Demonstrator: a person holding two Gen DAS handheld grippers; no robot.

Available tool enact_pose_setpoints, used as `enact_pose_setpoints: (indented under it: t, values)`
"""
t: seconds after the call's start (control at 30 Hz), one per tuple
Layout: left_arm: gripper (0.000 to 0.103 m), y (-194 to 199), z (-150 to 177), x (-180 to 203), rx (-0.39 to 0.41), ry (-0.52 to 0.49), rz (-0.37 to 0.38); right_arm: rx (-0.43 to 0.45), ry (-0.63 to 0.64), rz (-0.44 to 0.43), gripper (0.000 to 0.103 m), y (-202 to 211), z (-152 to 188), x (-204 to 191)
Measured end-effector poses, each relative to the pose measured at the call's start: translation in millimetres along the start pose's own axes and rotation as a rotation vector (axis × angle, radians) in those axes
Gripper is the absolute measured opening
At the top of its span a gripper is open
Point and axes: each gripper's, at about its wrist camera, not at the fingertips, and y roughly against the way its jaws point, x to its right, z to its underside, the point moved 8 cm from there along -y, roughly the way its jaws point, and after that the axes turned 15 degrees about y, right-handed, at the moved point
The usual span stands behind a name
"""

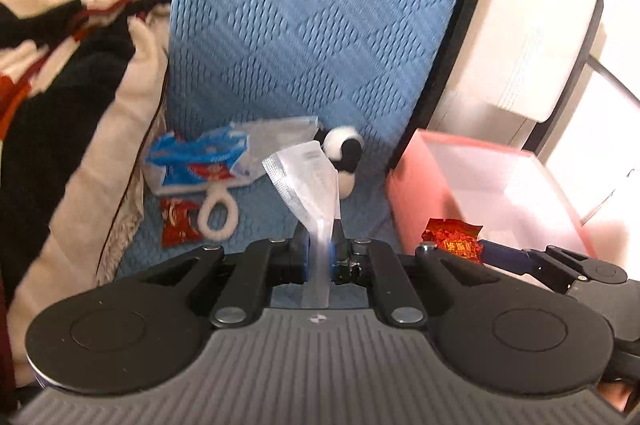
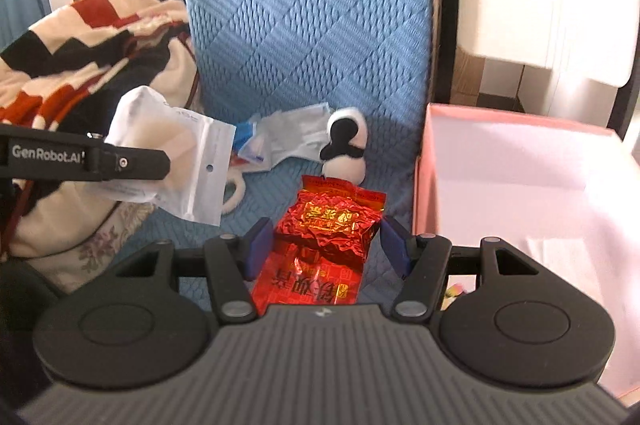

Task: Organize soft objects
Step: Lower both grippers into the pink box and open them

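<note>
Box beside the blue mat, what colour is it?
Pink box, white inside; right wrist view.

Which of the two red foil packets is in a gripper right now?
The larger red foil packet, held between the right gripper pads beside the pink box. The smaller red packet lies loose on the blue quilt by the white ring.

Bright daylight, blown-out glare right; fisheye edge bending; slight motion blur.

A blue quilted mattress cover (image 2: 312, 37) carries a black-and-white plush toy (image 2: 346, 145), a crumpled blue-and-white plastic wrapper (image 1: 200, 157), a white fluffy ring (image 1: 218, 217), a small red foil packet (image 1: 178, 221) and a striped red, black and cream blanket (image 1: 60, 37). A pink open box (image 2: 424, 177) is seen at its right edge, possibly resting on it.
</note>
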Motion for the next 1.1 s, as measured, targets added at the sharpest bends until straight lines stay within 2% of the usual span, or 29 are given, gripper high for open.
enact_pose_setpoints:
  t: [0.23,0.6,0.87,1.1]
  values:
    - [0.011,19,-3,31,0.004,0.033,0.058,0.037,-0.02,0.013,0.062,29,-18,22]
    - [0.011,42,-9,95,0.043,-0.001,0.093,0.055,-0.001,0.025,0.062,63,-33,56]
    - [0.011,36,-6,134,0.031,-0.005,0.123,0.064,-0.017,0.053,0.062,85,-34,92]
    - [0.011,18,10,166,0.0,-0.031,0.148,0.038,-0.041,0.091,0.062,90,-18,125]
